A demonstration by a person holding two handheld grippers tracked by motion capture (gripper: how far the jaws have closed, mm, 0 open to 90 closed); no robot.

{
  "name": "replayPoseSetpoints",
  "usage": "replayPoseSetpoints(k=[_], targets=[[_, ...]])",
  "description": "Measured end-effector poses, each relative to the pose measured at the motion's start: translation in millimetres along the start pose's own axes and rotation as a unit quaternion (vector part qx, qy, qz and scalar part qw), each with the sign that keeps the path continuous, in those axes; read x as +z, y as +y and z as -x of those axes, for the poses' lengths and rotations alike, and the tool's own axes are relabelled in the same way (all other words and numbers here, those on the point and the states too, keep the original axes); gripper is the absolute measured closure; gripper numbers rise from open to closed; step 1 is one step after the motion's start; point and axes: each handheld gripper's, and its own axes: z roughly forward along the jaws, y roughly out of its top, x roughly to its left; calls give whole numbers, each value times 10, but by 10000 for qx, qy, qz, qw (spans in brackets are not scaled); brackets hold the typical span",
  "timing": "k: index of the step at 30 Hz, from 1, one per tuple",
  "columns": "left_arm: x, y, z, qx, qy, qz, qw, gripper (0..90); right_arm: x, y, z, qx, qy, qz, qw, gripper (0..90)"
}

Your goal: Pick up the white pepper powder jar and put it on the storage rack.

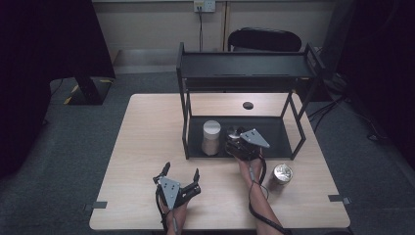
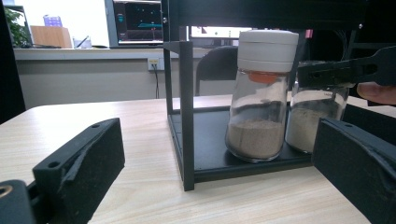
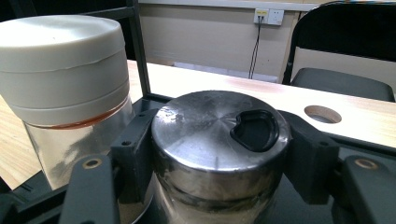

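Right tongs (image 3: 219,154) clenched on metal-lidded jar (image 3: 219,135) inside black rack (image 1: 193,122); left tongs (image 1: 182,176) released over wooden worktop (image 1: 147,137); grey carpet (image 1: 73,147) around.

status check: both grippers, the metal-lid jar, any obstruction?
Right gripper shut on metal-lid jar, on rack's bottom shelf. Left gripper open, idle over table. White-lid jar close beside it.

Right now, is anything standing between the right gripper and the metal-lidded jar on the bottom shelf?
No. The right gripper already has its jaws closed around the metal-lidded jar on the rack's bottom shelf. The white-lidded jar stands close beside it, not between them.
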Motion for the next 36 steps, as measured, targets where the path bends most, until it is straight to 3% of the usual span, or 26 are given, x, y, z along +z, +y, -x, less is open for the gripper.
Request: replayPoseSetpoints(k=[8,14,36], targets=[[0,0,0,0,0,1,10000,21,-2,-16,-55,85,-161,93,9998,189],[0,2,2,2,8,-5,10000,21,-3,-14,-134,55,-402,222,9989,8],[1,3,2,6,9,-10,10000,22,-89,116,-160,67,-349,163,9992,2]])
